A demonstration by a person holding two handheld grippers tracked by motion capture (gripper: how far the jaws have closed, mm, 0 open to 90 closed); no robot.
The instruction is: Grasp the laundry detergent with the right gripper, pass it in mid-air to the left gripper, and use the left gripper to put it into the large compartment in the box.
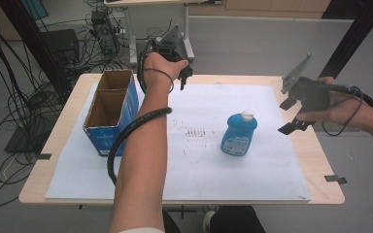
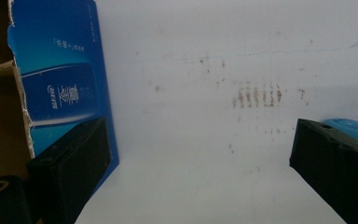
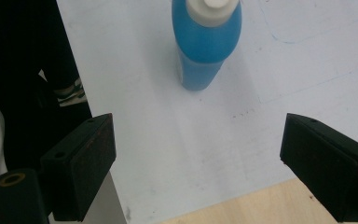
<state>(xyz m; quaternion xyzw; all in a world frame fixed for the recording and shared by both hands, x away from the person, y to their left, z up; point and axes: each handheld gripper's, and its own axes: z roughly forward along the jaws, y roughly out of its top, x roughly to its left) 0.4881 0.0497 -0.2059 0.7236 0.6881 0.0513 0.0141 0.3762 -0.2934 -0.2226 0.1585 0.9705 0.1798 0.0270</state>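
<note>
- Blue bottle (image 1: 239,134) with white cap stands upright mid-sheet, right of centre, free on all sides so jaws can close round it.
- Right gripper (image 1: 291,116) jaws wide apart, empty, aimed at bottle from table's right edge; likely lining up a grab.
- Left gripper (image 1: 185,74) jaws spread, empty, parked at the far side beside the open cardboard box (image 1: 110,111), probable drop spot.

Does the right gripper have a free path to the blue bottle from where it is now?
Probably yes. The right gripper hangs open at the table's right edge, and bare white mat lies between it and the upright blue bottle.
</note>
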